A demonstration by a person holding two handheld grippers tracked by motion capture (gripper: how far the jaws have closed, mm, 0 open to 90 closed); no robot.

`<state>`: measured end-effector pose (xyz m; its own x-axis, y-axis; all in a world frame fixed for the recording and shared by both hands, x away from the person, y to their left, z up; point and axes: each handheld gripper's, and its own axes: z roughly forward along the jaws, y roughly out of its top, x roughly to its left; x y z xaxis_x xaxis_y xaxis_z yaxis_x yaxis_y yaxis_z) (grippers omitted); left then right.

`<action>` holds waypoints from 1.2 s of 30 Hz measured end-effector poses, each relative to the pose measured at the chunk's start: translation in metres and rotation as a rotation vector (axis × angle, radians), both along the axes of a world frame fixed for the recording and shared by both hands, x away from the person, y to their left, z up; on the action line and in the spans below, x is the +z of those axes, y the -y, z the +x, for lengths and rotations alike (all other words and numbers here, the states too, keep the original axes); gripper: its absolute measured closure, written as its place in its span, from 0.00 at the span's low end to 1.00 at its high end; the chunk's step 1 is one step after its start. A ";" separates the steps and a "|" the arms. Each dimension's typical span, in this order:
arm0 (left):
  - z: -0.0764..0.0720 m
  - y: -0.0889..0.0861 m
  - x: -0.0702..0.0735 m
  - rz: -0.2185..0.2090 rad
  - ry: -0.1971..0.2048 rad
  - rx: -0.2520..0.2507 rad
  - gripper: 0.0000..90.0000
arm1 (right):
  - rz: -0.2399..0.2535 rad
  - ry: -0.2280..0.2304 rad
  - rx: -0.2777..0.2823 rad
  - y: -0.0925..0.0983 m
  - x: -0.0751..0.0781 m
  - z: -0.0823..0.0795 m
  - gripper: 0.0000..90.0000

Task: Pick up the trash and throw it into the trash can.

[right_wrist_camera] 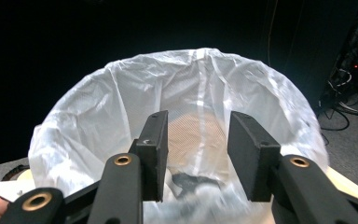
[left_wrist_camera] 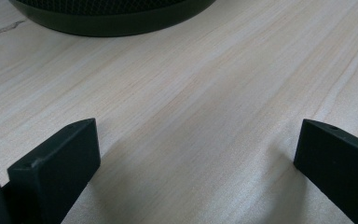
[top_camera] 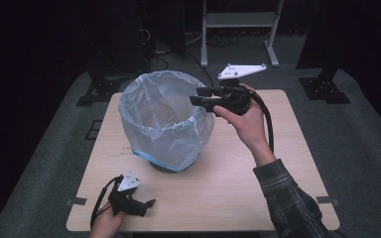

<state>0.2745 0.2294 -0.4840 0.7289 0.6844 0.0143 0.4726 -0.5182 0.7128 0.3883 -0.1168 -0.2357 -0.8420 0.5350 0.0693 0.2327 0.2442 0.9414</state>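
Right now the right gripper, partly open and empty, hovers at the rim of the bag-lined bin mid-surface; a careless pinch could tear the thin bag. Left gripper rests wide open, empty.

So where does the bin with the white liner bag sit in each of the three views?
High view: the bin stands left of centre on the table.
Left gripper view: its dark mesh base runs along the top edge.
Right gripper view: the bag's open mouth lies behind the fingers.
Shared landmark: the pale wood tabletop.
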 end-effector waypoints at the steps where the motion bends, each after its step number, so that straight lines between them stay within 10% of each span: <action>1: 0.000 0.000 0.000 0.000 0.000 0.000 0.00 | -0.001 0.000 -0.001 0.004 -0.001 -0.001 0.62; 36: 0.000 0.001 0.000 -0.002 0.000 -0.004 0.00 | -0.046 -0.053 -0.094 0.090 -0.073 -0.047 0.56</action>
<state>0.2745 0.2288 -0.4841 0.7320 0.6812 0.0125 0.4705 -0.5187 0.7139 0.3414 -0.2068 -0.3086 -0.7837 0.6152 0.0860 0.3060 0.2619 0.9153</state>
